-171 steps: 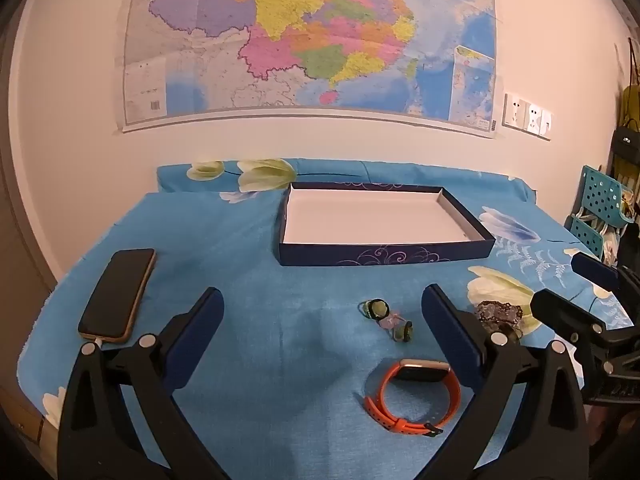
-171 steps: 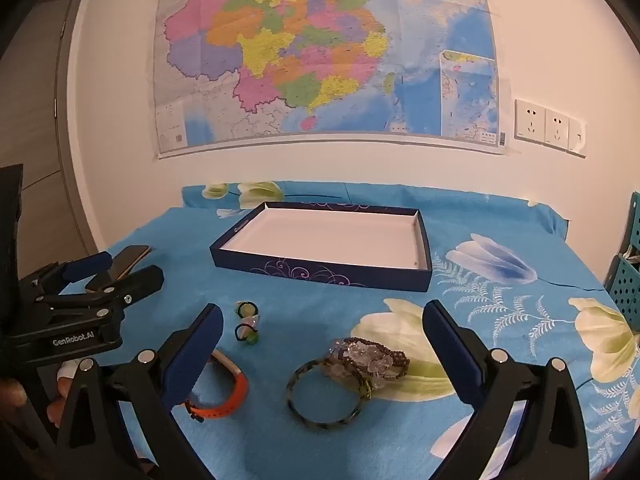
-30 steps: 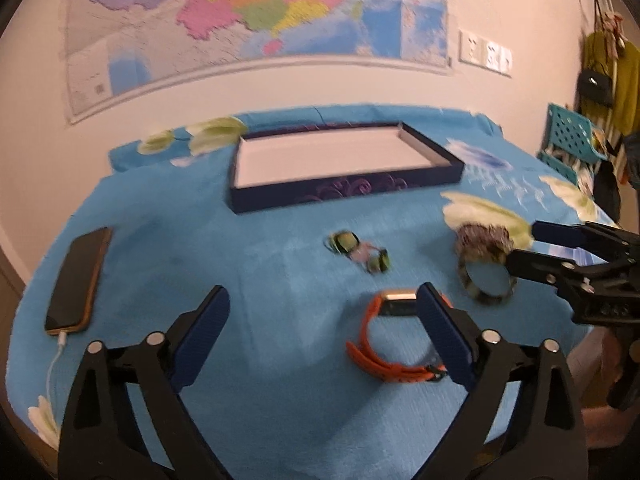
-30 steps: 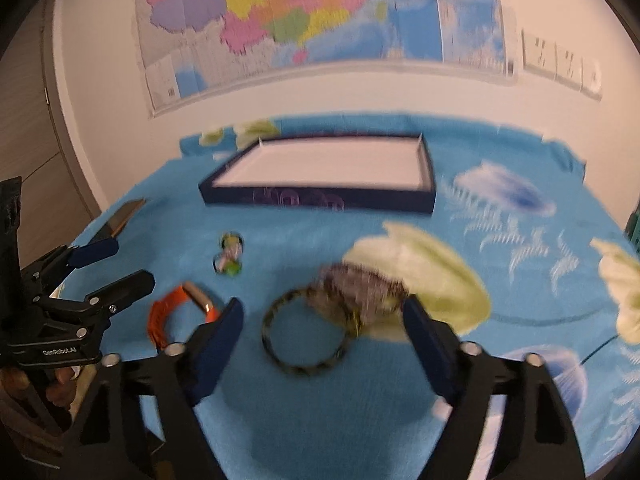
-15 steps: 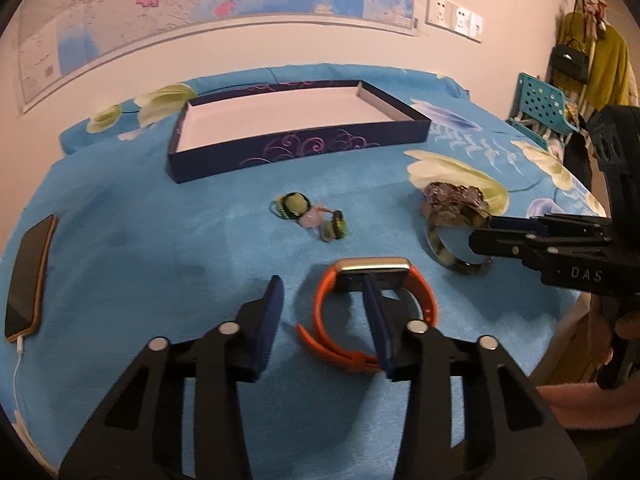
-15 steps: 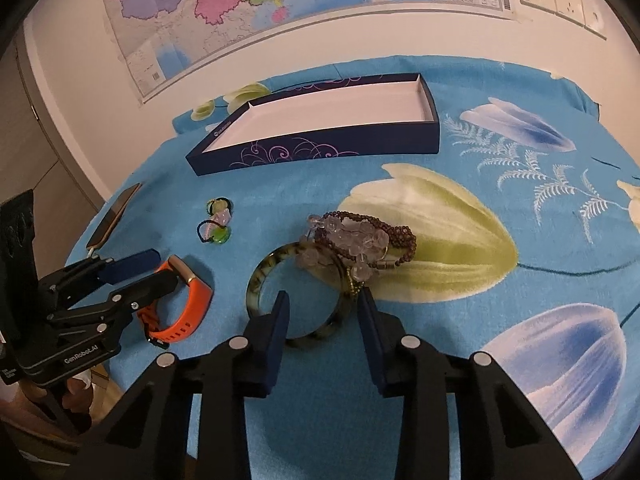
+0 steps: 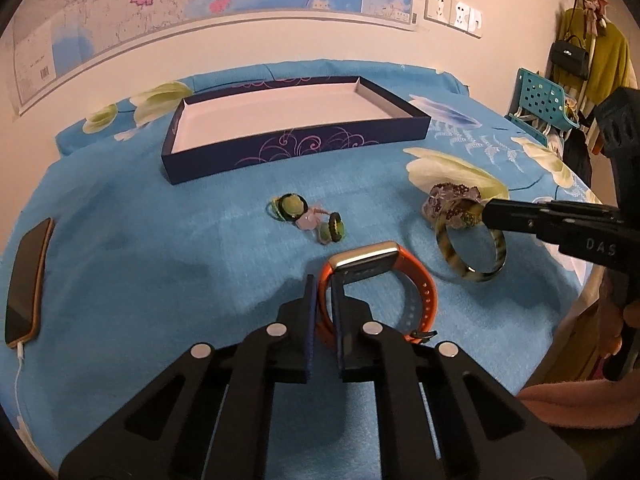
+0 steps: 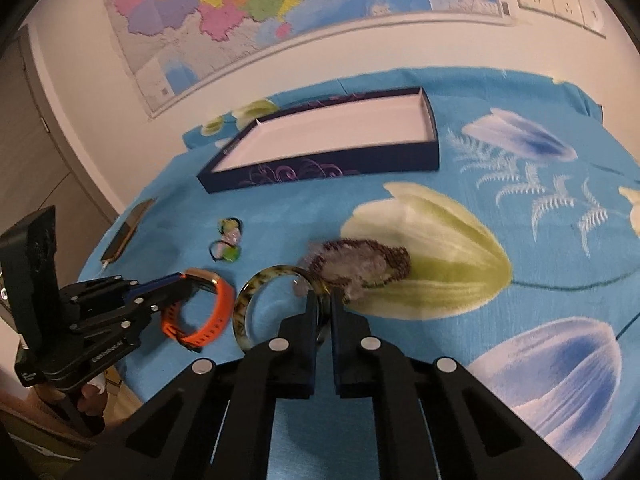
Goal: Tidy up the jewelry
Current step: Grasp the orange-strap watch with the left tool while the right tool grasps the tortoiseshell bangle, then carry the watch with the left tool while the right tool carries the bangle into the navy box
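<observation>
An orange smartwatch (image 7: pixel 416 280) lies on the blue flowered cloth. My left gripper (image 7: pixel 323 280) is closing its jaws on the watch's left strap, with the pads pressing both sides. It also shows from the side in the right wrist view, as the left gripper (image 8: pixel 188 280). A tortoiseshell bangle (image 8: pixel 248 292) leans against a heap of purple and brown bead bracelets (image 8: pixel 360 264). My right gripper (image 8: pixel 322 296) is closing its jaws on the bangle's near rim and pinches it. Small green-beaded hair ties (image 7: pixel 304 216) lie between the watch and the shallow navy tray (image 7: pixel 296 148), which has nothing in it.
A phone (image 7: pixel 28 280) on a charging cable lies at the cloth's left edge. The table ends just right of the bangle, where a hand (image 7: pixel 628 320) holds the right tool. A teal chair (image 7: pixel 540 100) and hanging clothes stand beyond. A map covers the wall.
Both grippers tilted down toward the table and closed from wide open. The left one has taken hold of the watch strap, the right one the bangle's rim.
</observation>
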Tool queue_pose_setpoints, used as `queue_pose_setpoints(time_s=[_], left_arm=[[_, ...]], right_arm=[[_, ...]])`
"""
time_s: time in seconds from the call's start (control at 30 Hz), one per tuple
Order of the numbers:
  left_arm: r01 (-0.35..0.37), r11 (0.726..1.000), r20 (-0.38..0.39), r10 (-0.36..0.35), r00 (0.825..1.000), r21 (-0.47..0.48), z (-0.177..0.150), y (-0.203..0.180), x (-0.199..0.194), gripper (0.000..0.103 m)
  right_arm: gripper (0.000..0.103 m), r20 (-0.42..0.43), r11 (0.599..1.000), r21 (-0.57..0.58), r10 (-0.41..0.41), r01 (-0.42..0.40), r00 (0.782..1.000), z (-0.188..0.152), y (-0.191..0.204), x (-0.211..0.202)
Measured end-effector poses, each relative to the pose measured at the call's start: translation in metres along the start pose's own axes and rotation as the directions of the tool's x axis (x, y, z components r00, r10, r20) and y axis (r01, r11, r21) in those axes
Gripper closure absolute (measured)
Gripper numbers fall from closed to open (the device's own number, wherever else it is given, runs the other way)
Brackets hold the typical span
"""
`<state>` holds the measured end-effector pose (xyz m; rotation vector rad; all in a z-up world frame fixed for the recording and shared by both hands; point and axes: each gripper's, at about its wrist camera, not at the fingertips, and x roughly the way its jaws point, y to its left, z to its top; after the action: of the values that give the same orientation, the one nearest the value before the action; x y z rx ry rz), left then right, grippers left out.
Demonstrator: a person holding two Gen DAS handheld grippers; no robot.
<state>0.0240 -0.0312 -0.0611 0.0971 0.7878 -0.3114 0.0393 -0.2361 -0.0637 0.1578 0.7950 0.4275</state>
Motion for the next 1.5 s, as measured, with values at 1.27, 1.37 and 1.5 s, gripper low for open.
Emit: queue_pose_setpoints(time_s=[1.27,1.37,1.5], left_arm=[[0.001,0.991,0.132,0.017,0.991,-0.132,0.155,0.086,0.043,0.096],[0.002,0.991,0.127,0.016,0.992,-0.136,0.166,0.092,0.059,0.096],[-0.001,0.989,0.105,0.016,0.994,-0.149,0.179,0.100,0.080,0.096]], right_arm=[[0.098,0.131,0.996,-0.082,-0.022,0.033,0.991,0.166,-0.033,0.062],[0.098,0.117,0.995,-0.089,-0.038,0.049,0.992,0.178,-0.035,0.078],[0.098,0.092,0.994,-0.089,-0.054,0.062,0.994,0.188,-0.038,0.099]])
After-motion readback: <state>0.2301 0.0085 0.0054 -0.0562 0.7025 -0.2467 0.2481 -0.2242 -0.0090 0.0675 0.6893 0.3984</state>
